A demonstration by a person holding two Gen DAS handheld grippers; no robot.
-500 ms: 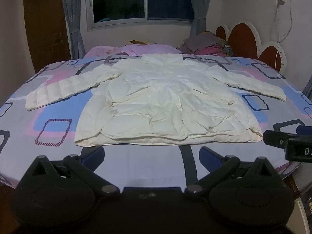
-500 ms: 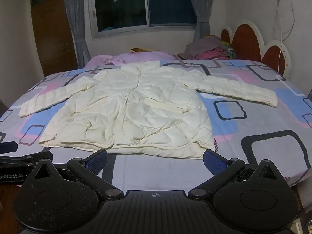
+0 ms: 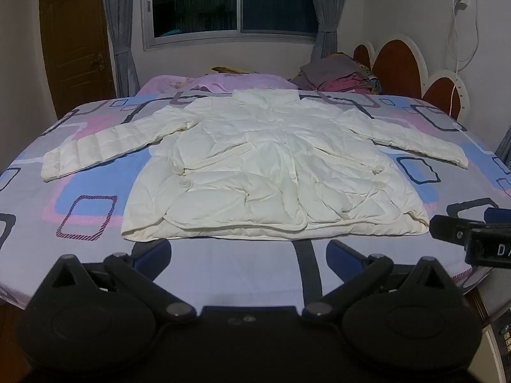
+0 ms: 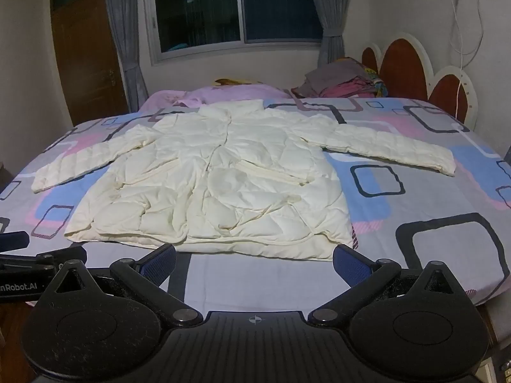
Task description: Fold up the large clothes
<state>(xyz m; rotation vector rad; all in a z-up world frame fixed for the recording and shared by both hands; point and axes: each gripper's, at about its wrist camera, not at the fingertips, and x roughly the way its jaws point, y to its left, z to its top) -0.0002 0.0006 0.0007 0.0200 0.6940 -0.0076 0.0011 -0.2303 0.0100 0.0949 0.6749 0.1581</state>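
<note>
Left wrist: jacket (image 3: 274,172) (spread) on bed (image 3: 242,265)

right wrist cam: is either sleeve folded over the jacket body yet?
No: both sleeves of the white jacket lie spread outward flat on the bedsheet.

Both wrist cameras sit low at the near edge of the bed (image 3: 95,191), just off the white jacket's (image 3: 271,172) hem, facing across it toward the window (image 4: 236,9), the left view centred on it, the right view (image 4: 210,188) offset rightward.
</note>
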